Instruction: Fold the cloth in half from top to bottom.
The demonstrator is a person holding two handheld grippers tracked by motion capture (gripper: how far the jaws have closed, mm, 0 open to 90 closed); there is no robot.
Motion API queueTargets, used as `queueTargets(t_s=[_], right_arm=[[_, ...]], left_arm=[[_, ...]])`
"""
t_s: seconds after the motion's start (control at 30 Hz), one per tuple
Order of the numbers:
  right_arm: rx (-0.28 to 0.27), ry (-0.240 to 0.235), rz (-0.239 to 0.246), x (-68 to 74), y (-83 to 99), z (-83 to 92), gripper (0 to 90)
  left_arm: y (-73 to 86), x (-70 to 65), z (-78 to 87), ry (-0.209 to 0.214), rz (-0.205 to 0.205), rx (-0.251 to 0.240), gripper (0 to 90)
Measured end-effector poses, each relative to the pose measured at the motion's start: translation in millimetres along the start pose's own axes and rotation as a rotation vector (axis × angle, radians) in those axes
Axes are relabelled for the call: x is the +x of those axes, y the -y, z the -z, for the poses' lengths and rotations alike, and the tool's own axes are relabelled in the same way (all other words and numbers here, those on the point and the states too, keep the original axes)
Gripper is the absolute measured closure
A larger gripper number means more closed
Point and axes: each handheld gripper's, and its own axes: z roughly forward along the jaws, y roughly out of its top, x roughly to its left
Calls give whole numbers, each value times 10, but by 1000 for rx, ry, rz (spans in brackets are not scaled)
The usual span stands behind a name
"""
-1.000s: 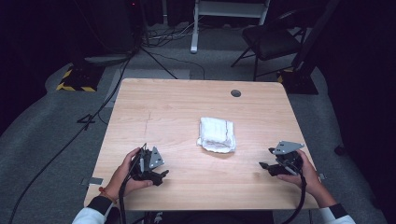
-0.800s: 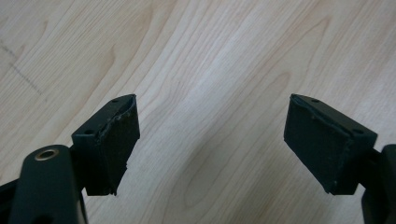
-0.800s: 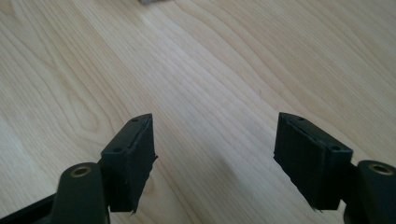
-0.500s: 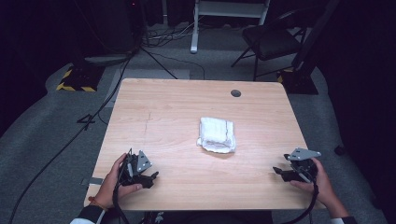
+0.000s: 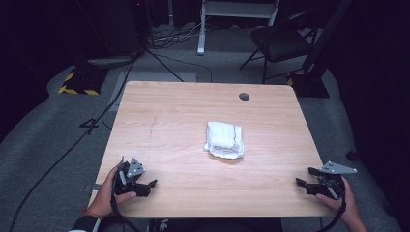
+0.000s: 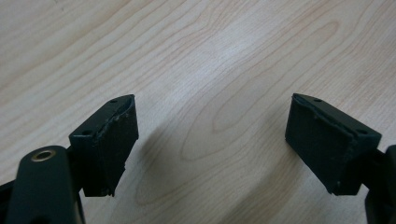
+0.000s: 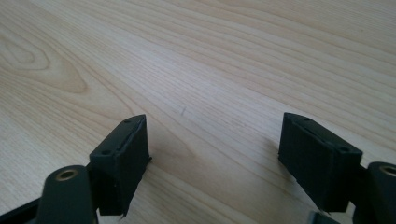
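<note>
A folded white cloth [image 5: 224, 140] lies flat near the middle of the wooden table [image 5: 183, 111]. My left gripper [image 5: 149, 187] is low over the table's near left corner, held in a hand, jaws pointing right. It is open, with bare wood between its pads [image 6: 211, 100]. My right gripper [image 5: 305, 176] is at the near right corner, jaws pointing left. Its jaws have just been opening and stand wide, with nothing between them [image 7: 215, 119]. Both grippers are well apart from the cloth.
A round cable hole [image 5: 244, 96] sits near the table's far edge. Beyond the table stand a dark chair [image 5: 278, 41] and a white stand [image 5: 200, 29], with cables on the grey floor [image 5: 72, 145].
Both hands drew back toward the near edge and outward, the left to the near left corner, the right to the near right corner. The cloth stayed put.
</note>
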Motion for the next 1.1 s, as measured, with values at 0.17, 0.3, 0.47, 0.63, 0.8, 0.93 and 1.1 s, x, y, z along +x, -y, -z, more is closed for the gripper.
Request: queueTargets(t_s=[0.17, 0.3, 0.47, 0.63, 0.8, 0.93, 1.1], right_arm=[[-10, 31, -6, -15, 49, 29, 229], [-10, 42, -12, -19, 32, 3, 205], [-6, 52, -25, -20, 15, -15, 198], [-7, 64, -32, -20, 13, -18, 198], [-7, 65, -33, -20, 14, -18, 198], [-11, 59, -25, -24, 22, -7, 220], [-11, 59, -25, -24, 22, -7, 220]], left_arm=[[40, 29, -5, 1, 39, -20, 166], [40, 31, -6, -1, 39, -20, 163], [38, 32, -8, 1, 42, -17, 158], [33, 39, -10, 4, 39, -16, 156], [32, 39, -9, 2, 40, -14, 156], [34, 41, -9, 2, 38, -15, 156], [33, 43, -9, 3, 38, -14, 156]])
